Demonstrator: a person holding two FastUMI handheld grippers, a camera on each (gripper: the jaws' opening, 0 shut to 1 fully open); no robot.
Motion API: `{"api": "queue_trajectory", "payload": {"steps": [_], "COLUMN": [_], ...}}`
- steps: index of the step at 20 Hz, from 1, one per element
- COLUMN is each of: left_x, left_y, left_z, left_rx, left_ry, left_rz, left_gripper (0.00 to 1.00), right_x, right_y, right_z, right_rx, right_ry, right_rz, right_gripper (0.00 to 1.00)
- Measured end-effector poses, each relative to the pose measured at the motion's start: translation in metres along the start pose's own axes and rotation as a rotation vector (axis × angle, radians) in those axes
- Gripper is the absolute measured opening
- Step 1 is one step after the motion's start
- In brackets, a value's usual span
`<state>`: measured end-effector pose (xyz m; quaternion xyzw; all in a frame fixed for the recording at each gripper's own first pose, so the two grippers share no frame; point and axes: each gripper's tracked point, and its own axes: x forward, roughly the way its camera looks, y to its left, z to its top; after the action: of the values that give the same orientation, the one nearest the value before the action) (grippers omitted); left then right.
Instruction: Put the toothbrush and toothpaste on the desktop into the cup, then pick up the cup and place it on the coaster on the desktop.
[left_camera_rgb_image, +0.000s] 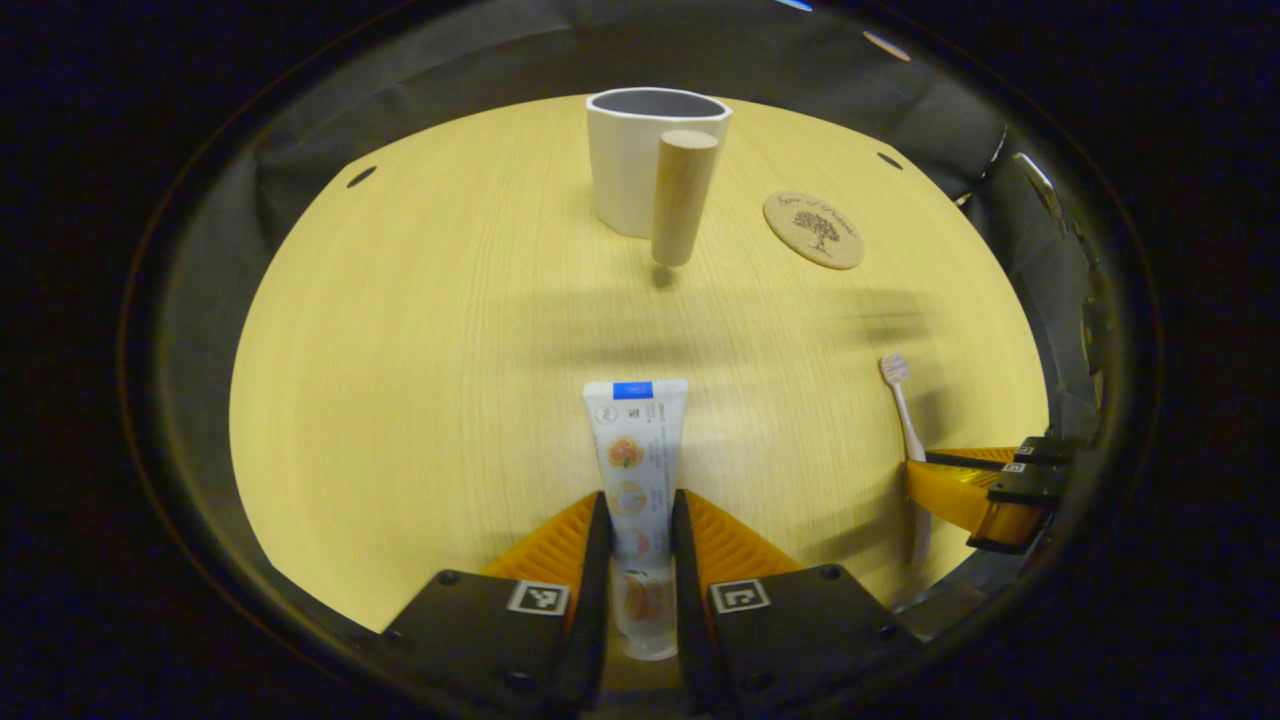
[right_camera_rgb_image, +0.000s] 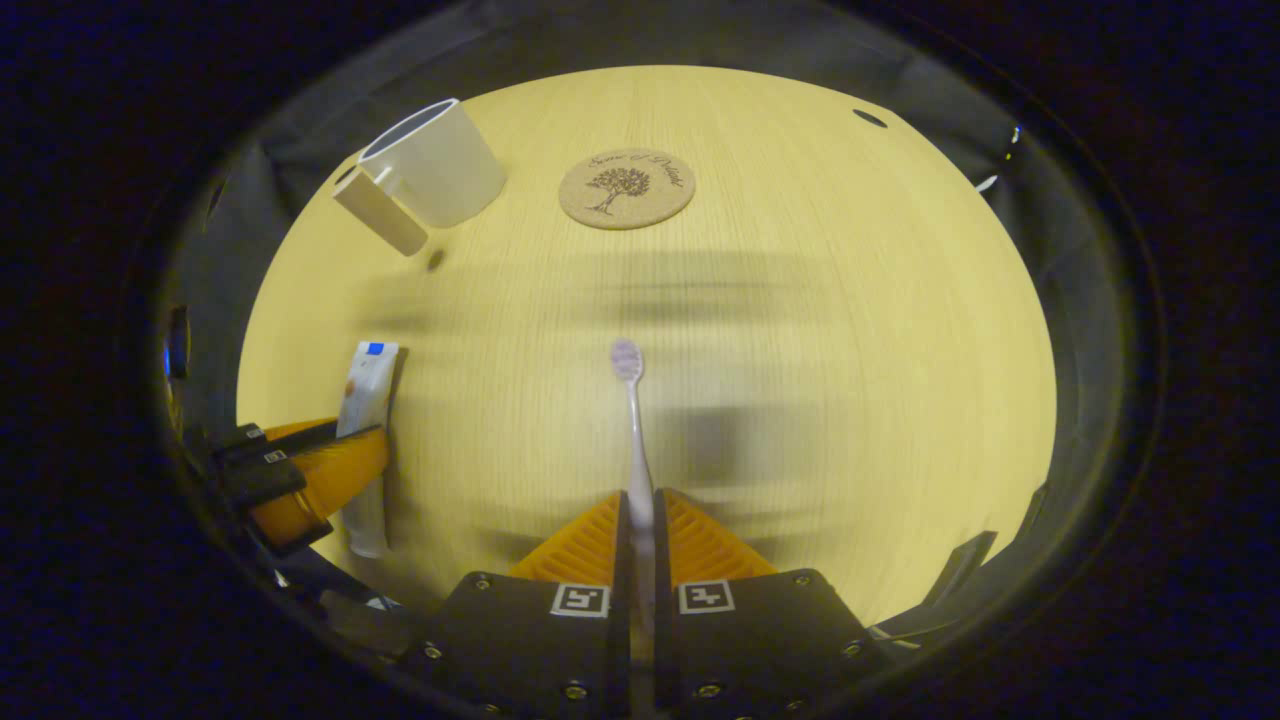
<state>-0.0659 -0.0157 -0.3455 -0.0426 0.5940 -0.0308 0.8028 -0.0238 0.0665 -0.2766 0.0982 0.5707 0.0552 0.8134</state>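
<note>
In the left gripper view my left gripper (left_camera_rgb_image: 640, 510) is shut on a white toothpaste tube (left_camera_rgb_image: 635, 450), blue end pointing forward over the table. Ahead stands the white cup (left_camera_rgb_image: 640, 150) with a wooden cylinder handle (left_camera_rgb_image: 683, 195) on its near side. The round cork coaster (left_camera_rgb_image: 813, 229) lies to its right. In the right gripper view my right gripper (right_camera_rgb_image: 640, 510) is shut on the toothbrush (right_camera_rgb_image: 633, 430), bristle head forward. The cup (right_camera_rgb_image: 435, 160) and coaster (right_camera_rgb_image: 626, 188) are far ahead, the left gripper (right_camera_rgb_image: 320, 470) with the tube (right_camera_rgb_image: 365, 400) at the left.
The yellow wooden table (left_camera_rgb_image: 420, 380) has small dark holes near its far corners (left_camera_rgb_image: 361, 177). Black cloth walls surround it. The right gripper (left_camera_rgb_image: 985, 490) with the toothbrush (left_camera_rgb_image: 905, 410) shows at the right edge of the left gripper view.
</note>
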Motion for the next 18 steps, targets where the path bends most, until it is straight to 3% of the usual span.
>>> {"api": "queue_trajectory", "payload": {"steps": [3, 9, 18], "left_x": [-0.002, -0.01, -0.072], "left_y": [0.0, 0.006, 0.022], "left_z": [0.002, 0.008, 0.072], "left_rx": [-0.013, -0.085, -0.167], "left_ry": [-0.025, -0.091, -0.398], "left_rz": [-0.024, -0.087, -0.128], "left_gripper": [0.3, 0.29, 0.29], "right_x": [-0.002, -0.009, -0.048], "right_y": [0.001, 0.009, 0.02], "right_z": [0.0, 0.003, 0.043], "right_rx": [0.021, 0.002, 0.023], "right_ry": [-0.017, -0.059, -0.258], "right_rz": [0.019, 0.055, 0.13], "right_gripper": [0.11, 0.1, 0.1]}}
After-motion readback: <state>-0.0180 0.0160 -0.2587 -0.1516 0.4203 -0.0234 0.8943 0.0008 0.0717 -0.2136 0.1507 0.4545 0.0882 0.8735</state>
